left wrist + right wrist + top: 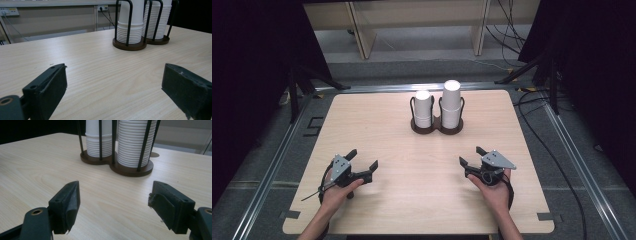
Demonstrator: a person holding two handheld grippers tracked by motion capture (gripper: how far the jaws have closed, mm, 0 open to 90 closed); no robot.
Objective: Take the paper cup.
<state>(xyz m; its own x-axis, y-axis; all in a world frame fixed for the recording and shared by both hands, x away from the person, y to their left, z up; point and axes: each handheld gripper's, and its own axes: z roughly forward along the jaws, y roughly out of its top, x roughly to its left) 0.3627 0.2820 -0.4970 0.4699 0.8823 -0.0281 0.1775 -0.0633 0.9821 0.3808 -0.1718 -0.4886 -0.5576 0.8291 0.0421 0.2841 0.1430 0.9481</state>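
Left gripper [363, 166] resting low near the front left corner of the desk [362, 115], jaws spread wide, nothing between them. Right gripper [473, 161] resting near the front right corner, jaws likewise apart and empty. Both pointing toward the far edge and angling inward at the cup rack [436, 128], probably a ready stance before a reach.

Standing near the middle of the far edge: rack with two round wooden bases joined side by side, black wire uprights rising from each. Holding two stacks of white paper cups upside down, short stack [423, 108] on the left base, tall stack [451, 103] on the right base. Wire uprights keeping each stack vertical and stopping sideways tipping, so lifting a cup looks possible only straight up and over the wires.

Seen along the left gripper's jaws, short stack [130, 23] nearer, tall stack [157, 20] just behind. Seen along the right gripper's jaws, tall stack [135, 142] nearer, short stack [98, 138] beside it.

Lying between grippers and rack: bare wood only, nothing blocking a straight approach. Obstructing a side grasp: the uprights themselves, crossing the front of each stack. Trailing beyond the desk: cables on the floor [532, 100], well apart from the work area.
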